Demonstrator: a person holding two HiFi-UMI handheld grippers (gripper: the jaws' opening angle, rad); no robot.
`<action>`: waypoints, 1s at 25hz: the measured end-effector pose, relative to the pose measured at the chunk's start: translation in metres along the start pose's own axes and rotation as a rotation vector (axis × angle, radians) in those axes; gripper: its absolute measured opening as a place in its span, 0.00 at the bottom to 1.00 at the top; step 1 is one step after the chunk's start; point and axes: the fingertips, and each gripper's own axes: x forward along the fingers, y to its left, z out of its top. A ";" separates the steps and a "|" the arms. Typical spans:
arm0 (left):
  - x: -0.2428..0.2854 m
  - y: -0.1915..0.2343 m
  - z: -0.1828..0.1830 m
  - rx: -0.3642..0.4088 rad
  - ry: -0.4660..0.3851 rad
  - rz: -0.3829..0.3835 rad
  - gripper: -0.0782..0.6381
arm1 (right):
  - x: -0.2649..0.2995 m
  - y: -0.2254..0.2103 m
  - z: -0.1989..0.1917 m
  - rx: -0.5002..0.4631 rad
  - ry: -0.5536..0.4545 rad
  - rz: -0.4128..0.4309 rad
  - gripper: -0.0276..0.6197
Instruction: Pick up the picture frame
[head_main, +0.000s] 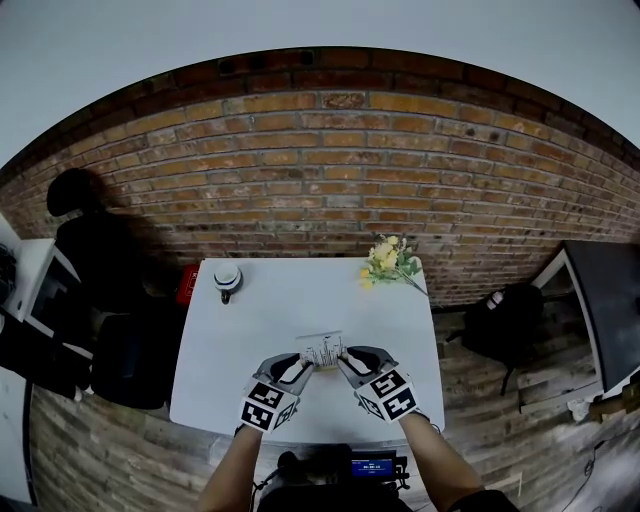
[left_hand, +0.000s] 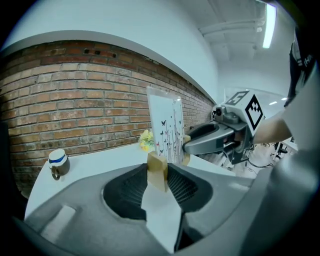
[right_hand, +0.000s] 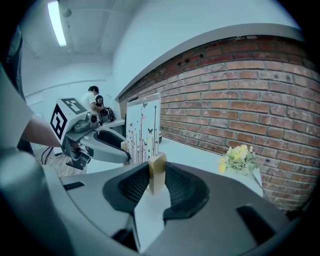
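As I have it clamped by opposite edges: one picture frame (head_main: 322, 349), butterfly print, in left gripper (head_main: 304, 364) and right gripper (head_main: 346, 360); worktop (head_main: 285, 305) carries one mug (head_main: 228, 280), one yellow flower bunch (head_main: 388, 258)

White table against a brick wall, with clutter around it

The white table (head_main: 250, 340) stands against the red brick wall (head_main: 320, 170). On its far right corner lies a bunch of yellow flowers (head_main: 388, 260); near its far left corner stands a small mug (head_main: 228, 280) with a white, blue-banded top. A red object (head_main: 187, 284) sits just beside the table's left edge, near a black office chair (head_main: 85, 250). A black backpack (head_main: 503, 322) rests on the wooden floor (head_main: 490, 410) to the right.
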 end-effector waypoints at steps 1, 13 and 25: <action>-0.002 -0.005 -0.002 0.001 0.001 -0.007 0.29 | -0.004 0.003 -0.004 0.005 0.002 -0.005 0.21; -0.060 -0.021 -0.043 0.027 0.008 -0.088 0.29 | -0.020 0.076 -0.022 0.038 0.011 -0.087 0.21; -0.129 -0.030 -0.082 0.072 0.029 -0.134 0.29 | -0.031 0.159 -0.034 0.075 0.006 -0.149 0.20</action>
